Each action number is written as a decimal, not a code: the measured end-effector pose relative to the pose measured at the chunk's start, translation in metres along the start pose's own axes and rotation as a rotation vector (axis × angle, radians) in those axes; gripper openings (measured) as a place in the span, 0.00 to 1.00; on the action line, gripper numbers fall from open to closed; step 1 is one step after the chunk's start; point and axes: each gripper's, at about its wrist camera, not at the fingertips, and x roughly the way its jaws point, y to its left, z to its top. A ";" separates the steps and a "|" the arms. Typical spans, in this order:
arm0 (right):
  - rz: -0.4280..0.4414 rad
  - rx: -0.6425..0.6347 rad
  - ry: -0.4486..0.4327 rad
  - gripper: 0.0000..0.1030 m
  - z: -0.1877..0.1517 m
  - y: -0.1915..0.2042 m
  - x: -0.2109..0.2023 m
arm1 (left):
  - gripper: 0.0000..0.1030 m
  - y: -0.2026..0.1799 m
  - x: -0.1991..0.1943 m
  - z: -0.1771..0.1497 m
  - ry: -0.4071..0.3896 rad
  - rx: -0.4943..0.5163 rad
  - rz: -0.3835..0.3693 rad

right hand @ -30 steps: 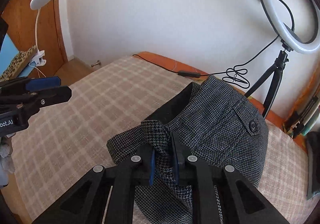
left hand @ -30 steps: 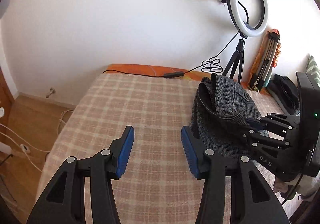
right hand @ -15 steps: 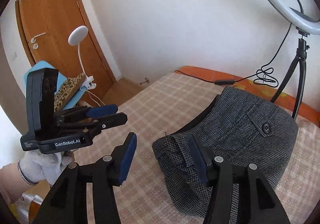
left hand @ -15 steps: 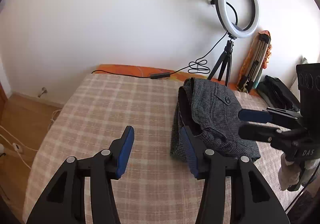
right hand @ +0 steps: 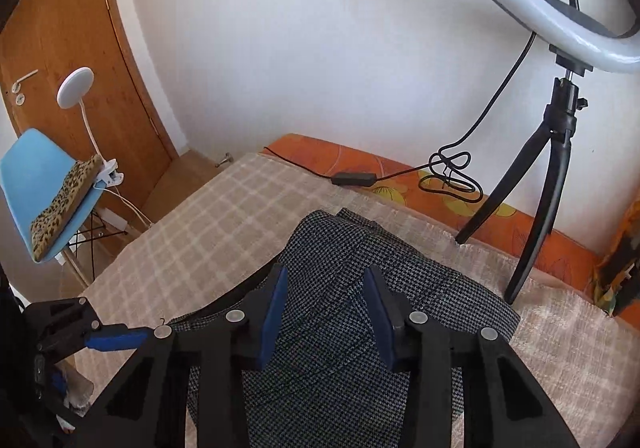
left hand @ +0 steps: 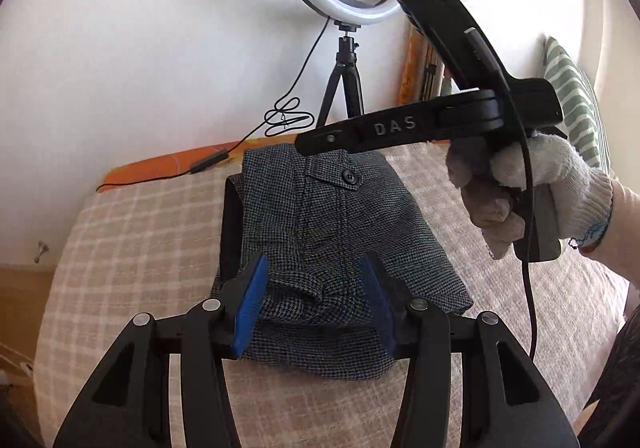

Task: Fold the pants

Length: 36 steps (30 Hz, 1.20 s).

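The grey houndstooth pants lie folded in a compact stack on the plaid bed cover; they also show in the right wrist view. My left gripper is open, its blue pads straddling the near edge of the stack, holding nothing. My right gripper is open above the far part of the stack, near the back pocket button. In the left wrist view the right gripper body is held in a gloved hand above the pants. The left gripper's finger shows at lower left in the right wrist view.
A ring light on a tripod stands at the bed's far edge with its cable on the orange bedding. A blue chair with a clip lamp and a wooden door are left. A striped pillow is right.
The right gripper let go of the pants and opened, then rose over the far part of the stack. The left gripper moved right, onto the near edge of the pants.
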 end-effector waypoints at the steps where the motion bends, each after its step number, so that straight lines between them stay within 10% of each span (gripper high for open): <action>1: -0.002 0.004 0.013 0.40 0.001 -0.003 0.008 | 0.46 0.000 0.006 -0.001 0.019 0.002 -0.010; 18: -0.031 0.025 0.117 0.39 0.010 -0.024 0.070 | 0.53 0.048 0.015 -0.026 0.094 -0.277 -0.093; 23: -0.029 0.096 0.045 0.75 0.008 -0.040 0.032 | 0.65 0.066 0.005 -0.032 0.162 -0.436 -0.101; 36: -0.035 0.333 0.112 0.84 -0.041 -0.121 -0.005 | 0.66 0.084 0.042 -0.031 0.287 -0.712 -0.068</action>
